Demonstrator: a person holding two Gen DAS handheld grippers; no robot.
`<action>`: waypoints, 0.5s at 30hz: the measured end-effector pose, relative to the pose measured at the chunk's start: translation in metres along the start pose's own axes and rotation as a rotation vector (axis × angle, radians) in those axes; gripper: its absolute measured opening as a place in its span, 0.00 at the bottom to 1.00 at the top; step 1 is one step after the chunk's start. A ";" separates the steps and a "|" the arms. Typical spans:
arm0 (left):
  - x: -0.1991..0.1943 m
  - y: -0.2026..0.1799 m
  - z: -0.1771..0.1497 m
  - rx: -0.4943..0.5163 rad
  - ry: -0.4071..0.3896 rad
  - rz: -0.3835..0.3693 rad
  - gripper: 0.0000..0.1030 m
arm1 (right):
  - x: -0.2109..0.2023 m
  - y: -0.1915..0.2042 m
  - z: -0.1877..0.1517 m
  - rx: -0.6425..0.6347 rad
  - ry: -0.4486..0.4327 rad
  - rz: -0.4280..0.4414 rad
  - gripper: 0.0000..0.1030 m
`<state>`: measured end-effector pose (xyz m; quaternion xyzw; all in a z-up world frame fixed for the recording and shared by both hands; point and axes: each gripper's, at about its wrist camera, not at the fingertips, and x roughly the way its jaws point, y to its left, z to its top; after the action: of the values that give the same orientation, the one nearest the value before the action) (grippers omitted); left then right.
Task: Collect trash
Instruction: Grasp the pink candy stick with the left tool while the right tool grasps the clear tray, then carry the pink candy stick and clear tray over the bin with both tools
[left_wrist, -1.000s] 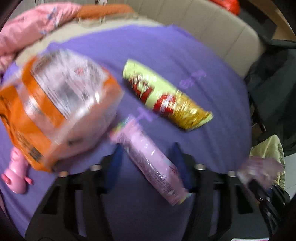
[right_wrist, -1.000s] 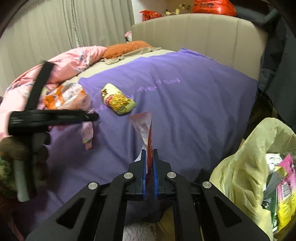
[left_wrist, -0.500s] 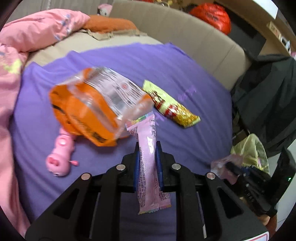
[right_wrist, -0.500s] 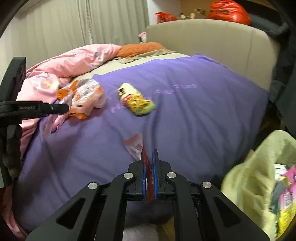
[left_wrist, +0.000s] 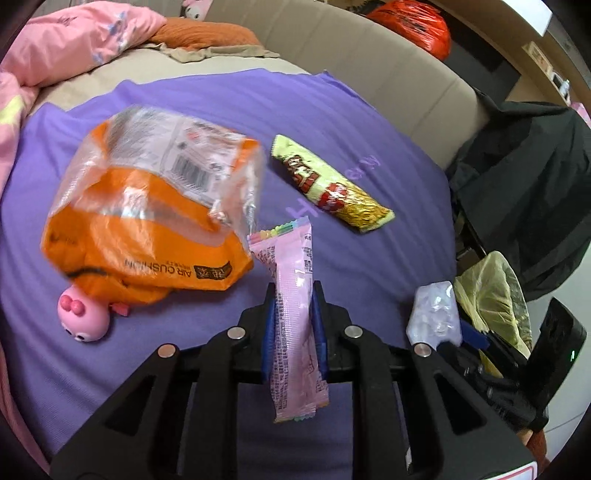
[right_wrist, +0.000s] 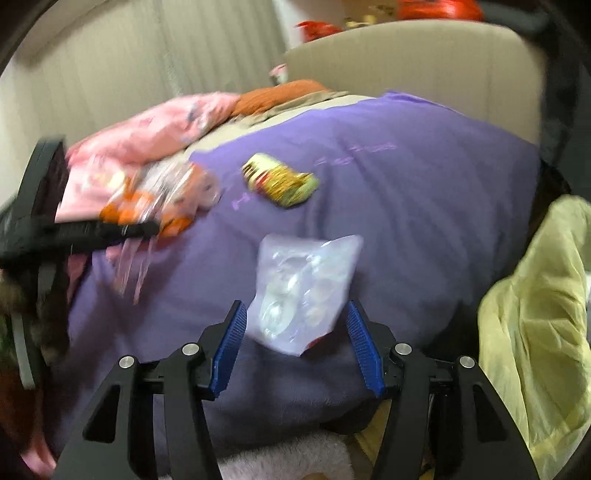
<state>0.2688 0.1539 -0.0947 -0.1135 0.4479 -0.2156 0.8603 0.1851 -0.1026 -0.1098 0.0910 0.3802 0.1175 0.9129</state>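
My left gripper (left_wrist: 293, 325) is shut on a pink snack wrapper (left_wrist: 293, 314) and holds it above the purple bedspread (left_wrist: 332, 110). An orange and clear plastic bag (left_wrist: 147, 221) and a yellow-green snack packet (left_wrist: 328, 188) lie on the bed ahead of it. My right gripper (right_wrist: 295, 332) is open, with a clear plastic wrapper (right_wrist: 303, 291) loose between its spread fingers, seemingly in mid-air. The right gripper and wrapper (left_wrist: 436, 317) also show in the left wrist view beside the yellow trash bag (left_wrist: 495, 295). That bag (right_wrist: 539, 325) is at the right of the right wrist view.
A pink toy (left_wrist: 83, 317) lies at the orange bag's near-left corner. A pink quilt (left_wrist: 74, 40) and orange pillow (left_wrist: 207, 35) lie at the far left. The beige headboard (left_wrist: 369, 59) curves round the back. Dark clothing (left_wrist: 524, 192) hangs at the right.
My right gripper has opened and let go of the clear wrapper it was pinching. My left gripper still holds the pink wrapper and has drawn back a little from the bed's trash.
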 end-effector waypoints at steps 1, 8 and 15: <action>0.000 -0.001 0.000 0.005 0.000 -0.006 0.16 | 0.000 -0.004 0.001 0.040 -0.007 0.012 0.48; 0.005 -0.005 -0.002 0.003 0.015 -0.037 0.16 | 0.021 0.001 -0.001 0.054 0.084 0.038 0.09; -0.014 -0.015 0.002 0.038 -0.065 -0.022 0.16 | -0.008 0.018 0.012 -0.018 -0.010 -0.012 0.05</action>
<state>0.2590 0.1475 -0.0775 -0.1092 0.4142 -0.2298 0.8739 0.1852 -0.0886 -0.0915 0.0809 0.3751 0.1152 0.9162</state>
